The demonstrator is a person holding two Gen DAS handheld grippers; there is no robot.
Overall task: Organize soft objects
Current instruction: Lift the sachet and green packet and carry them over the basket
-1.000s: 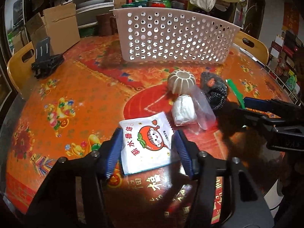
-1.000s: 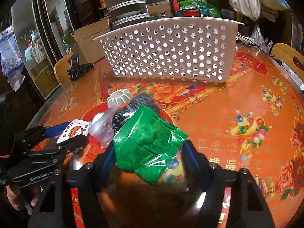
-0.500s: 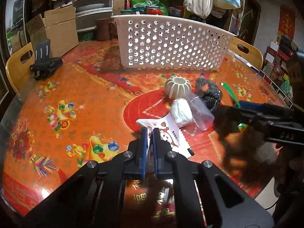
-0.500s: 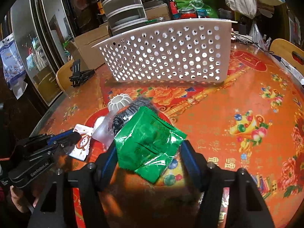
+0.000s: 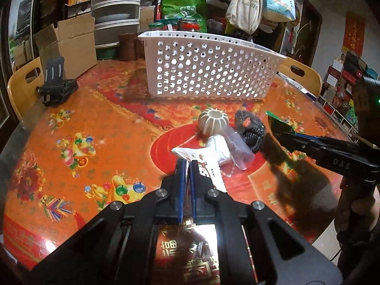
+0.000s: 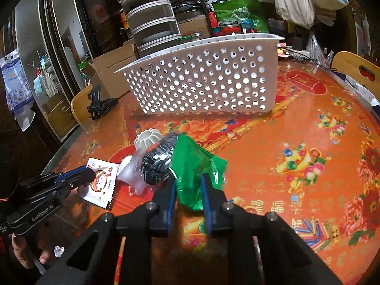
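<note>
My left gripper point(image 5: 187, 166) is shut on a white snack packet with a red cartoon point(image 5: 206, 163), lifted a little off the table; it also shows in the right wrist view point(image 6: 101, 182). My right gripper point(image 6: 188, 182) is shut on a green foil packet point(image 6: 193, 166), seen edge-on in the left wrist view point(image 5: 279, 124). On the table lie a ribbed white ball point(image 5: 213, 121), a dark knitted toy point(image 5: 250, 128) and a white roll in a clear bag point(image 5: 219, 148). A white perforated basket point(image 5: 209, 71) stands behind them.
The round table has an orange patterned cover point(image 5: 83, 128). A black phone stand point(image 5: 55, 83) sits at its far left edge. Wooden chairs point(image 5: 22, 87) and a cardboard box point(image 5: 68, 47) stand around it. Shelves and bags fill the background.
My left gripper closed on the white snack packet and raised it. My right gripper closed on the green packet. Both moved up and back a little.
</note>
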